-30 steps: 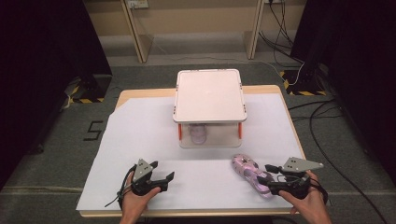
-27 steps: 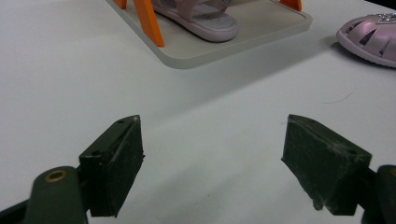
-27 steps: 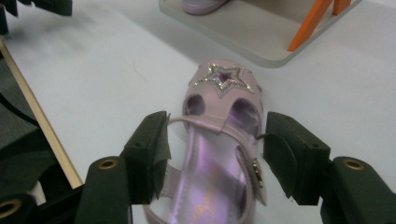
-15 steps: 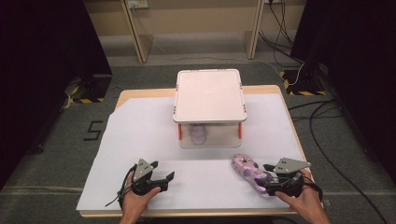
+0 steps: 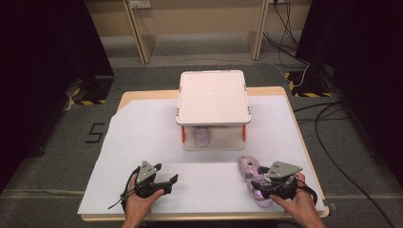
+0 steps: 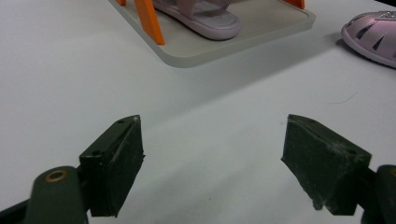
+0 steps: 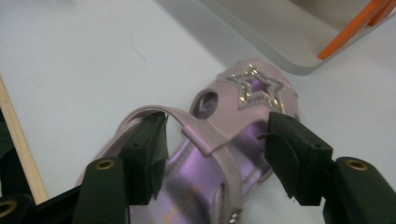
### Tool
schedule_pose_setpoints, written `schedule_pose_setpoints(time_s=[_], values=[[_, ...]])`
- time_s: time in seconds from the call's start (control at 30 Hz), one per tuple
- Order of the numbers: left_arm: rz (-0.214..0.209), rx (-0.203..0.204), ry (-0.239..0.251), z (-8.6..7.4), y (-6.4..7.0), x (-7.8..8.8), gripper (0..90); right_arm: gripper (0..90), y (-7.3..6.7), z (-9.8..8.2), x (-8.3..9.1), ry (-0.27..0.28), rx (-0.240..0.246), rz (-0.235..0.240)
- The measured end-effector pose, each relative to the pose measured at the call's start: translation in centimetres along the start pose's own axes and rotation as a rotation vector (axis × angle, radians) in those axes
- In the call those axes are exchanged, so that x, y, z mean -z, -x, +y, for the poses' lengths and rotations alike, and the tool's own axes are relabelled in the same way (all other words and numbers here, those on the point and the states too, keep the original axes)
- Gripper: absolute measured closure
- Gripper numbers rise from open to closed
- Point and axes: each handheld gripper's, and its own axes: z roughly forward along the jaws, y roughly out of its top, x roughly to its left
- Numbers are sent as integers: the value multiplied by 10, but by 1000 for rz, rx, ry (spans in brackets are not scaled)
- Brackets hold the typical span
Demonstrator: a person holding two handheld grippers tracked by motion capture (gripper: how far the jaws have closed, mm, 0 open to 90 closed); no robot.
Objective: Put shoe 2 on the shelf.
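Observation:
A pink strappy sandal (image 5: 248, 167) with a glittery star (image 7: 254, 86) lies on the white sheet at the front right. My right gripper (image 5: 259, 187) straddles its heel end. In the right gripper view the jaws (image 7: 215, 144) have just been closing, with the ankle strap and purple insole between them. One pad sits by the heel strap, and no firm squeeze shows. A matching sandal (image 5: 202, 135) rests on the lower shelf of a small rack (image 5: 213, 97), also seen from the left gripper (image 6: 201, 16). My left gripper (image 5: 170, 184) rests at the front left, jaws wide and empty (image 6: 212, 158).
The rack has a white top, orange legs (image 6: 148, 21) and a grey base tray (image 6: 261, 32). It stands mid-table on the white sheet (image 5: 142, 137). The table's wooden edge (image 7: 21, 154) runs close beside the right gripper. Dark curtains and floor cables surround the table.
The right hand has shifted left and lower, bringing its jaws over the sandal's heel end. The left hand and the rack have not moved.

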Motion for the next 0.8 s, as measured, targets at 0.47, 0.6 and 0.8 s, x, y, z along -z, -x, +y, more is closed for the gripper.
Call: schedule_pose_setpoints(time_s=[0.47, 0.6, 0.8], values=[[0, -1, 0, 0, 0, 1, 200, 799, -7, 5, 3, -14, 141, -156], [-1, -1, 1, 0, -1, 1, 201, 834, -5, 8, 6, 8, 144, -186], [-1, 8, 9, -1, -2, 5, 201, 849, -8, 26, 7, 82, 147, -174]])
